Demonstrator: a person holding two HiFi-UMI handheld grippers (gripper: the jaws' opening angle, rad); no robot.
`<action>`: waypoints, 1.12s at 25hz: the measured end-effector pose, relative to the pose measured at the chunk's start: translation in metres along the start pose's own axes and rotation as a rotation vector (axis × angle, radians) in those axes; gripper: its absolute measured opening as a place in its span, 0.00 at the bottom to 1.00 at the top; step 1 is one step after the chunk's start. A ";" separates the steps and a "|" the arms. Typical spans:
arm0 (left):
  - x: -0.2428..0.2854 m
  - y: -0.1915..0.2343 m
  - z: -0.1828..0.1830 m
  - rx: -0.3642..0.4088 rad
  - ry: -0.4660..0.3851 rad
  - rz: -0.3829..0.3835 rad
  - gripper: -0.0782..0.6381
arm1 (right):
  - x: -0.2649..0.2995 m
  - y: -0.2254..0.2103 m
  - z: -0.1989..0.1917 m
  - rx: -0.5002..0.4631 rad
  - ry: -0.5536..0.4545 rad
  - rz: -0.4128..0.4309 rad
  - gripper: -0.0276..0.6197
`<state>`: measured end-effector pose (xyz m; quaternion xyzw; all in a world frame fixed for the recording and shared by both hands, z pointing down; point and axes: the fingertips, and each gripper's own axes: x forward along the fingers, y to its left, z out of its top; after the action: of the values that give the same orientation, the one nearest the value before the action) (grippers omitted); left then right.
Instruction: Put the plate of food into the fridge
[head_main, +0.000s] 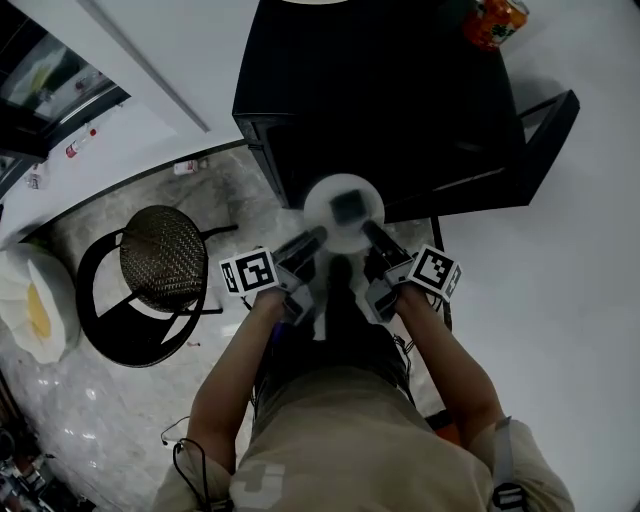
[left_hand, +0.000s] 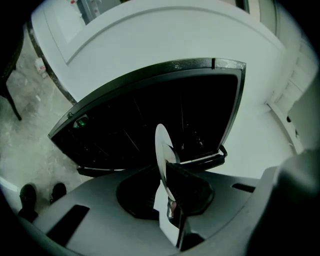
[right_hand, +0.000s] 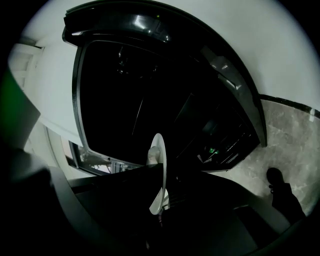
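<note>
the left tool (head_main: 312, 238) and the right tool (head_main: 372, 232) are each clamped on opposite rims of the white plate (head_main: 322, 212), held up between them with a dark piece of food (head_main: 348, 208) on it. the black fridge (head_main: 380, 100) stands just ahead of both tools.

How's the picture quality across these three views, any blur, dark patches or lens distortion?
Head view: evenly lit, but the plate looks smeared by blur. Left gripper view: fisheye bending, black corners. Right gripper view: far darker, the fridge interior nearly black, only the plate's edge bright.
</note>
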<state>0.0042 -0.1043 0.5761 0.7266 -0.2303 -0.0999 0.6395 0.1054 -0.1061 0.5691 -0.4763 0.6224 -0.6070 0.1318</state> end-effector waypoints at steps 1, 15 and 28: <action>0.001 0.003 0.001 -0.014 -0.009 0.001 0.16 | 0.003 -0.002 0.001 -0.006 0.005 -0.004 0.08; 0.019 0.038 0.010 -0.135 -0.073 0.018 0.15 | 0.029 -0.027 0.011 -0.036 0.027 -0.051 0.09; 0.036 0.073 0.019 -0.231 -0.145 0.053 0.14 | 0.054 -0.053 0.020 -0.064 0.046 -0.087 0.09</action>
<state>0.0125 -0.1429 0.6496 0.6327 -0.2818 -0.1613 0.7031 0.1157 -0.1496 0.6336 -0.4927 0.6231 -0.6028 0.0755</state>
